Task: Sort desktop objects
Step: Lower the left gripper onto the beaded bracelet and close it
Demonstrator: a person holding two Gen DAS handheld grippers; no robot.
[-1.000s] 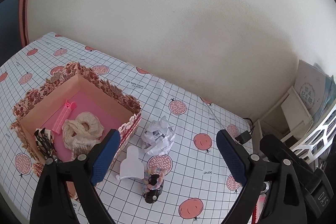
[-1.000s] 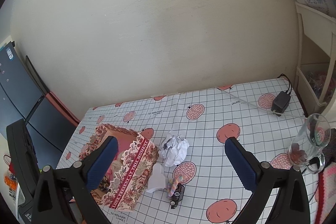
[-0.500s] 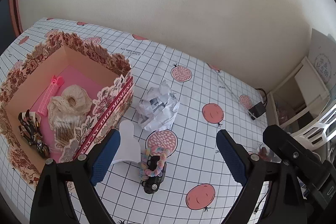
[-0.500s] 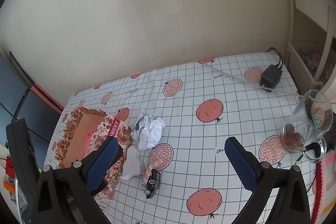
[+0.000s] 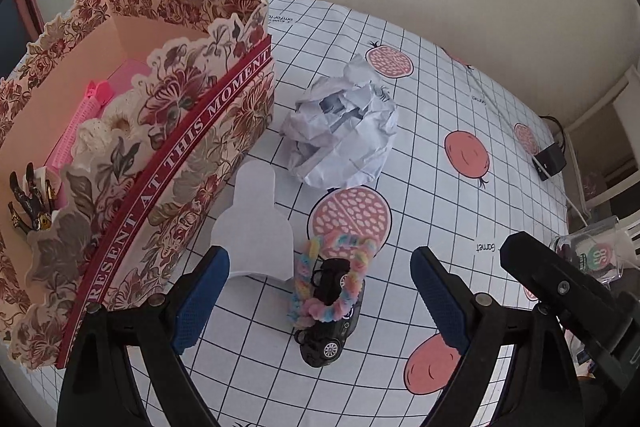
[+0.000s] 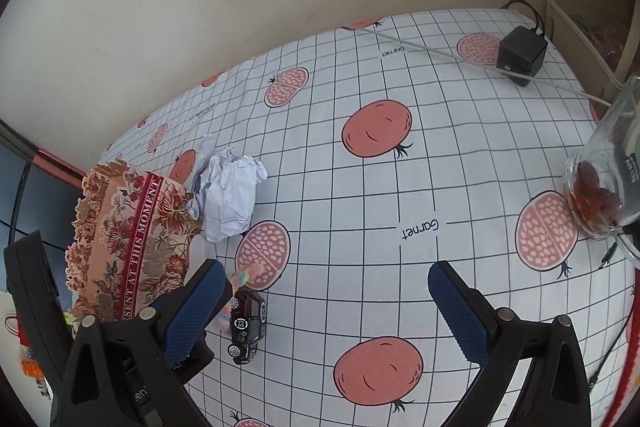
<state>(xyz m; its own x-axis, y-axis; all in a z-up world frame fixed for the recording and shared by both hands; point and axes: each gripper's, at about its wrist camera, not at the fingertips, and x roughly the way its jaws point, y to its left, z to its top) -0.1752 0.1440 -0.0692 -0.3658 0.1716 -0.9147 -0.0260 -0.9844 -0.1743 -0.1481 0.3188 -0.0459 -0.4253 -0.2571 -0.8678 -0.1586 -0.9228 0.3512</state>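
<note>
A black toy car (image 5: 329,331) lies on the checked tablecloth with a pastel fuzzy hair tie (image 5: 330,279) draped over it. My left gripper (image 5: 320,301) hovers open just above them, one jaw on each side. A white bottle-shaped cutout (image 5: 256,227) lies beside the floral box (image 5: 192,147), and a crumpled paper ball (image 5: 344,131) sits behind it. The box holds a pink comb, a cream scrunchie and a black clip. In the right wrist view my right gripper (image 6: 326,307) is open over bare cloth, the toy car (image 6: 247,327) by its left finger.
A glass mug (image 6: 604,183) with dark red bits stands at the right edge. A black power adapter (image 6: 520,53) with a white cable lies at the back right near a white shelf (image 5: 608,147). The wall runs behind the table.
Both grippers have come down and tilted toward the table, so the box, paper ball and toy car look much larger. Both stayed open; nothing was picked up.
</note>
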